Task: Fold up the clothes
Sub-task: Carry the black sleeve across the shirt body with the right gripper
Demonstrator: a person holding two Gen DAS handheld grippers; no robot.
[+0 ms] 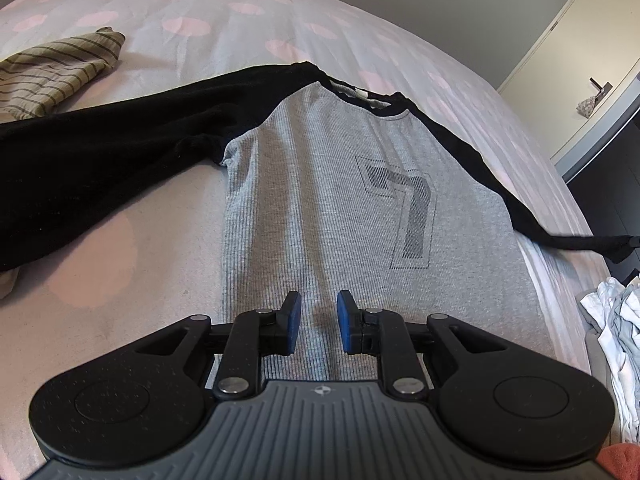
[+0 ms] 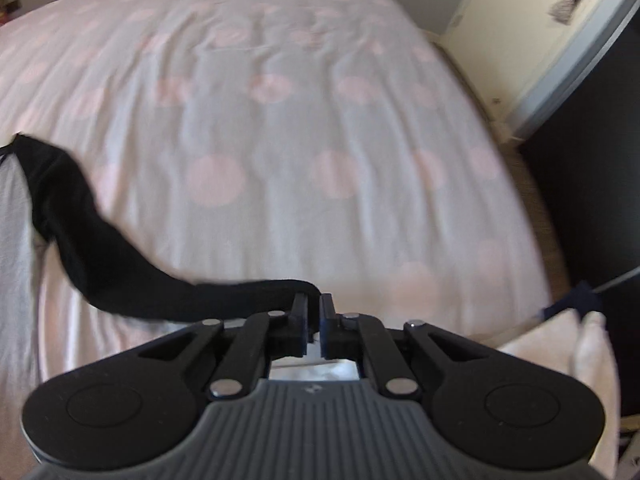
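Our shirt (image 1: 328, 200) lies flat on the bed (image 1: 240, 20). Our right gripper (image 2: 314, 312) pinches its limp black sleeve (image 2: 120, 272); the left gripper (image 1: 319, 322), slightly apart, hovers empty over the hem. Soft, light: take cuffs and hem.

A grey ribbed shirt (image 1: 320, 200) with black raglan sleeves and a faded printed emblem is being laid flat, front up, on the bed. One black sleeve (image 2: 100, 256) is being stretched sideways toward the bed's edge.
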